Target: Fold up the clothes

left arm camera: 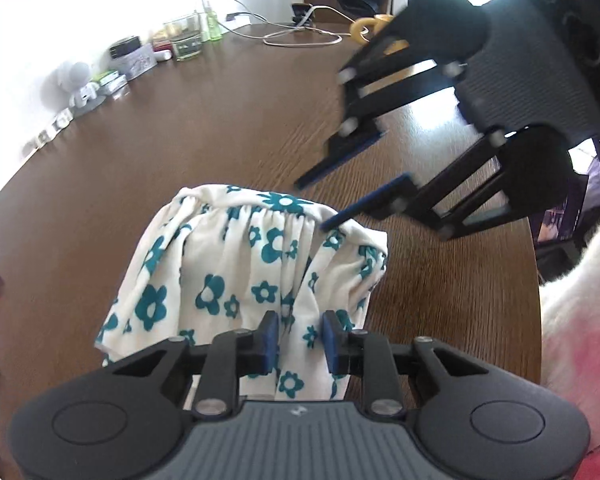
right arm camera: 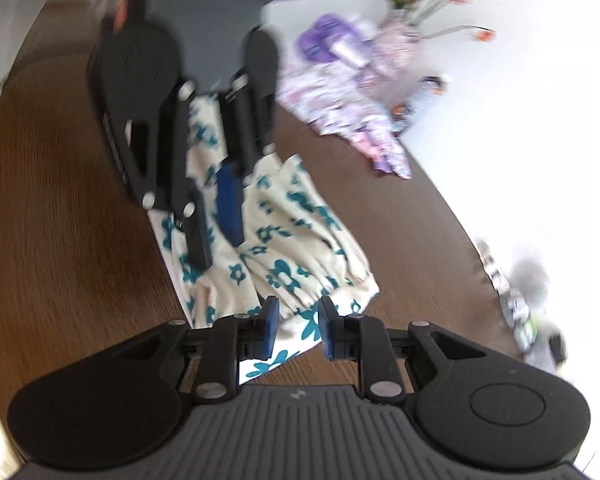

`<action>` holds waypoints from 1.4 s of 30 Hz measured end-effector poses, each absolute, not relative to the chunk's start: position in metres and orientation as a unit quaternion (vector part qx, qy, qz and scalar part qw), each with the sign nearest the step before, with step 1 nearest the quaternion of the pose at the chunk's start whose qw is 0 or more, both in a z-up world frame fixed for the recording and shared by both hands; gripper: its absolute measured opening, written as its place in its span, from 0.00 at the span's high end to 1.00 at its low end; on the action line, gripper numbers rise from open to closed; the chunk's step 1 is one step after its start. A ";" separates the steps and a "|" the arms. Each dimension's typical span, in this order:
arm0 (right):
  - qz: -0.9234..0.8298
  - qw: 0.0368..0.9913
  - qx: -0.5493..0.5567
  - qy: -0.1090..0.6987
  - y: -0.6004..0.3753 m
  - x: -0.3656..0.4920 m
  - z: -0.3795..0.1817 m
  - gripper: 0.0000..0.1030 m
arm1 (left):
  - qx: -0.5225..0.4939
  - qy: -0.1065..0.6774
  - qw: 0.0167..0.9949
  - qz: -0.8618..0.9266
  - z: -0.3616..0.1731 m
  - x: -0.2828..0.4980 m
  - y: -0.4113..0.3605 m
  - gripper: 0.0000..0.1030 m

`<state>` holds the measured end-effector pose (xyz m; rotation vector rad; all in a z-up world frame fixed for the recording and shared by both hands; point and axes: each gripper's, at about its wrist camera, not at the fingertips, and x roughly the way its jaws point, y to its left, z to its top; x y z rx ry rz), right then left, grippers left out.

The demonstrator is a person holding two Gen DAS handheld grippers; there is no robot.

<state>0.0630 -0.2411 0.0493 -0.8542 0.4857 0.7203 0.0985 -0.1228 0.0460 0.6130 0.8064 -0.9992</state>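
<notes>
The floral garment (left arm camera: pixel 256 276) lies bunched mid-bench (left arm camera: pixel 140 160). Left tool (left arm camera: pixel 298 344) spread over its near edge; right tool (left arm camera: pixel 328 196), at 1 o'clock, spread, one fingertip touching the gathered hem.

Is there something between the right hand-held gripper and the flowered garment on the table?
Nothing visible. The right hand-held gripper is open, and one fingertip already reaches the gathered edge of the white garment with teal flowers. The left hand-held gripper is open over the opposite end, not in the path.
</notes>
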 end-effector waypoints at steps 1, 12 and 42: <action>0.338 0.829 -0.381 0.232 -0.245 0.061 0.052 0.80 | 0.280 0.367 0.759 -0.458 0.045 0.098 -0.122 0.78; 0.261 0.896 -0.233 0.274 -0.241 0.053 0.028 0.80 | 0.267 0.353 0.772 -0.457 0.040 0.092 -0.113 0.78; 0.178 0.932 0.090 0.302 -0.297 0.070 0.027 0.39 | 0.153 0.311 0.867 -0.359 0.082 0.081 -0.062 0.26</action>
